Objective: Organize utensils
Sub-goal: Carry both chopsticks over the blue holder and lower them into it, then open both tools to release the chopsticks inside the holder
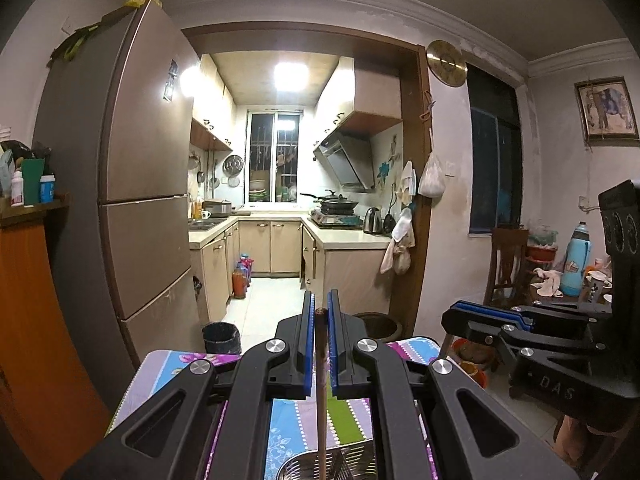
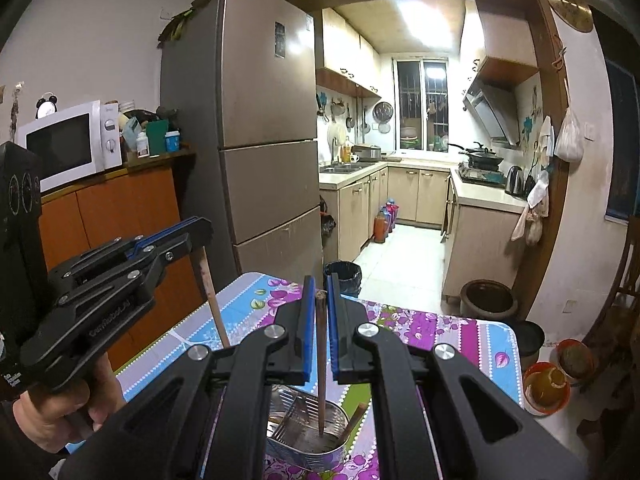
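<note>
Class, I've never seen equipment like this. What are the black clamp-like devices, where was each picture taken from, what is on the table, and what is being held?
There is no robot here: a person holds a hand-operated two-finger gripper in each hand, and each carries a wide-angle camera looking along its fingers. One picture comes from the left gripper, the other from the right gripper; each also shows the other gripper off to the side. In the right wrist view you can see the person's hand around the left one's handle. The floral tablecloth covers a table bearing a metal utensil holder with one chopstick leaning inside. Each gripper is shut on a single brown chopstick, held upright; the right one's tip reaches down into the holder. Behind is a fridge and a kitchen.
</note>
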A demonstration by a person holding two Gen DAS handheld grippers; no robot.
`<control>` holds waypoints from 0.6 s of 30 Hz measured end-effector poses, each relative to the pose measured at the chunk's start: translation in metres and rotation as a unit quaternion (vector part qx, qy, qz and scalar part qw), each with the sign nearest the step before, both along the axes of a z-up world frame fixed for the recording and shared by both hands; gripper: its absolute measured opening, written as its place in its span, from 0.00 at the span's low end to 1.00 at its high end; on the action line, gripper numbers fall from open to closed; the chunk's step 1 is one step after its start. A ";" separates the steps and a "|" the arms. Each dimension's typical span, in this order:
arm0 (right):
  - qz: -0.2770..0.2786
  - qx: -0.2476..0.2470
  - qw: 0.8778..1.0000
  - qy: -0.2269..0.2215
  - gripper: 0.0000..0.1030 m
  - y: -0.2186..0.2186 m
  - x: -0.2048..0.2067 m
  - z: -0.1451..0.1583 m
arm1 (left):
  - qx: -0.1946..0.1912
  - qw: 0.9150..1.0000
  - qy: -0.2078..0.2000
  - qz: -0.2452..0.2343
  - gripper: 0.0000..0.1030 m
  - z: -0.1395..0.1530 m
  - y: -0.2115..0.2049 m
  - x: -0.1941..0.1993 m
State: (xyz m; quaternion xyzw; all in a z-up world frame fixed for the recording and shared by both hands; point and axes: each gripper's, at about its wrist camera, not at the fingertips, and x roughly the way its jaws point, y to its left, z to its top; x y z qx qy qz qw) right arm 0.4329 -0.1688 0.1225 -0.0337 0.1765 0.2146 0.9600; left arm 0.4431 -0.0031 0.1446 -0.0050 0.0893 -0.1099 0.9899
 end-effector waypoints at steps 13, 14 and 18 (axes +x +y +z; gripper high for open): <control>-0.006 -0.001 1.000 0.012 0.05 -0.002 0.007 -0.010 | 0.001 1.000 0.026 0.007 0.07 -0.007 -0.002 0.021; -0.006 0.002 1.000 0.014 0.05 -0.004 0.007 -0.010 | -0.001 1.000 0.028 0.010 0.08 -0.008 -0.001 0.022; -0.015 0.005 1.000 0.016 0.08 -0.009 0.008 -0.013 | -0.004 0.999 0.033 0.018 0.09 -0.009 0.003 0.025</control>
